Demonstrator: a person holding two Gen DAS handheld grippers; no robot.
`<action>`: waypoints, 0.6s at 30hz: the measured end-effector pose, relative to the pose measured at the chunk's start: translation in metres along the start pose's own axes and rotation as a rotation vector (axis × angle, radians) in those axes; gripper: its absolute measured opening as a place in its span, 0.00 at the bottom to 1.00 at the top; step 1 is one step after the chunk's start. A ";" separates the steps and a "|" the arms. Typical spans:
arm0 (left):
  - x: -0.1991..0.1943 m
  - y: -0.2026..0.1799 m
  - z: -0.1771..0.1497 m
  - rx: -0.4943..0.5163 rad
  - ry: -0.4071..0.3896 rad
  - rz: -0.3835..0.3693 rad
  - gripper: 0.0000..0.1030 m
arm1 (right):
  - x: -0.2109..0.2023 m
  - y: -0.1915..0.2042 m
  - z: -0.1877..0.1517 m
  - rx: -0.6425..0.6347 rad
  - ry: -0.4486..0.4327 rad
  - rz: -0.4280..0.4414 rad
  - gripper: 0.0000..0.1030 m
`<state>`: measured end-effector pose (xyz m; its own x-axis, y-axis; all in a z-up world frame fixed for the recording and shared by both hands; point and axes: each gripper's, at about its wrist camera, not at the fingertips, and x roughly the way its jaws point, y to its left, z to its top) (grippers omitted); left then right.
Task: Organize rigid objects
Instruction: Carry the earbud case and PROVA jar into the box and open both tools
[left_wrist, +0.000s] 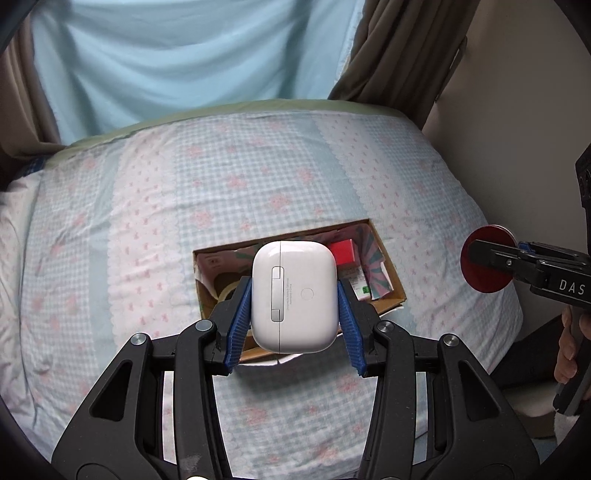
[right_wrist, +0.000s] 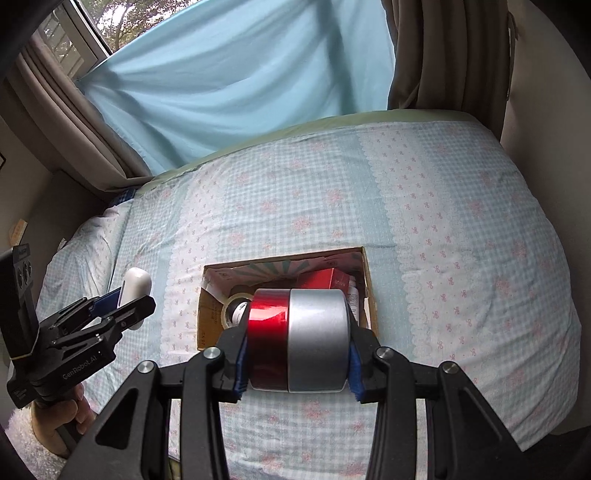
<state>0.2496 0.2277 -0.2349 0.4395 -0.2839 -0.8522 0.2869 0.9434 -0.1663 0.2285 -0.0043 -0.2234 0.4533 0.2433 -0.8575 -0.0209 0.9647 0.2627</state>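
My left gripper (left_wrist: 294, 314) is clamped on a white earbud case (left_wrist: 294, 295), holding it in the air above the open cardboard box (left_wrist: 391, 273) on the bed (left_wrist: 110, 221). My right gripper (right_wrist: 297, 354) squeezes a red and silver cylinder (right_wrist: 299, 339) by its 2 flat ends, above the same box, where a tape roll (right_wrist: 236, 306) and a red carton (right_wrist: 325, 278) lie inside

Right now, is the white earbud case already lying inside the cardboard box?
No, the white earbud case is clamped in the left hand-held gripper, raised above the cardboard box.
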 end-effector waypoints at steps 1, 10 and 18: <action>0.006 0.003 -0.002 0.002 0.012 0.000 0.40 | 0.007 0.004 0.000 -0.009 0.017 0.004 0.37; 0.073 0.017 -0.024 0.015 0.143 0.025 0.40 | 0.085 0.015 -0.001 -0.093 0.169 0.014 0.37; 0.151 0.013 -0.041 0.000 0.312 0.004 0.40 | 0.165 -0.005 -0.001 -0.037 0.321 0.021 0.37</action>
<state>0.2847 0.2045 -0.3857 0.1578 -0.2139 -0.9640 0.2858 0.9444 -0.1627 0.3020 0.0315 -0.3664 0.1482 0.2774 -0.9493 -0.0623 0.9606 0.2709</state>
